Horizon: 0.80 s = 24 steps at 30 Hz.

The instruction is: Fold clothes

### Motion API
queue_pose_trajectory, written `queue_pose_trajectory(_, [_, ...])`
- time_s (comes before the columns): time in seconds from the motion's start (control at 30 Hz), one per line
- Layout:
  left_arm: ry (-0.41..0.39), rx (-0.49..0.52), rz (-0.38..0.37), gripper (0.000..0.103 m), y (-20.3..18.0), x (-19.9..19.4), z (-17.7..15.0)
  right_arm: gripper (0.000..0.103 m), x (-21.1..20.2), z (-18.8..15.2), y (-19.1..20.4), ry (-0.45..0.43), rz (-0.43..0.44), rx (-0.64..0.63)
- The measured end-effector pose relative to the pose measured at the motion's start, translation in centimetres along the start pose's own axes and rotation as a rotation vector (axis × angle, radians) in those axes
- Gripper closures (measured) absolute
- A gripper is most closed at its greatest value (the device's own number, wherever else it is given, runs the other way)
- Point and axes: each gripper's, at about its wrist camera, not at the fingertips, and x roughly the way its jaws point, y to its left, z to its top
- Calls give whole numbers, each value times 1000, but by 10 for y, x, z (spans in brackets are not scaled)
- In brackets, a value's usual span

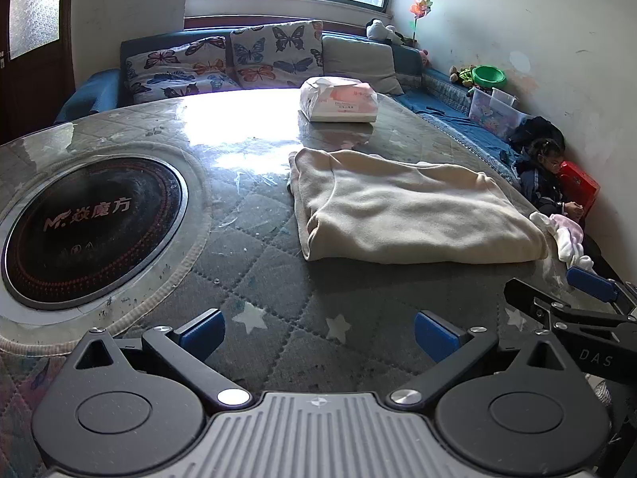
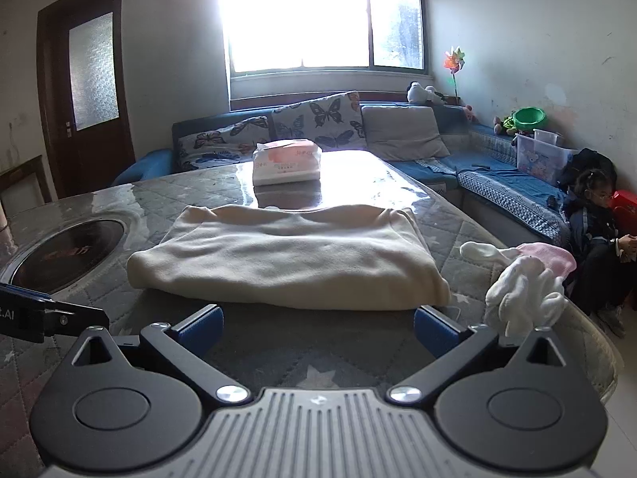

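Now both tools low over the table [image 1: 258, 239], left tool [image 1: 318, 332] and right tool [image 2: 318, 328] agape, empty, short of the folded cream garment [image 2: 286, 259].

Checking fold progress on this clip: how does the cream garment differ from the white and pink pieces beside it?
The cream garment lies folded into a flat, neat rectangle; the white and pink pieces sit in a loose, crumpled heap. The cream garment is far larger than the white and pink pieces. It lies mid-table, while the small pieces sit at the table's right edge. Both rest on the quilted table, and neither is gripped: both grippers are open.
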Motion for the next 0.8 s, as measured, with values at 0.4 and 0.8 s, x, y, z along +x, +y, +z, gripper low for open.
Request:
queue_pose_trajectory(0.4, [8, 19, -12, 0, -4, -3, -10, 0, -4, -9, 12, 32, 27, -27])
queue_pose_trajectory(0.8, [-7, 36, -2, 0, -7, -6, -13, 0, -8, -15, 17, 40, 40, -38])
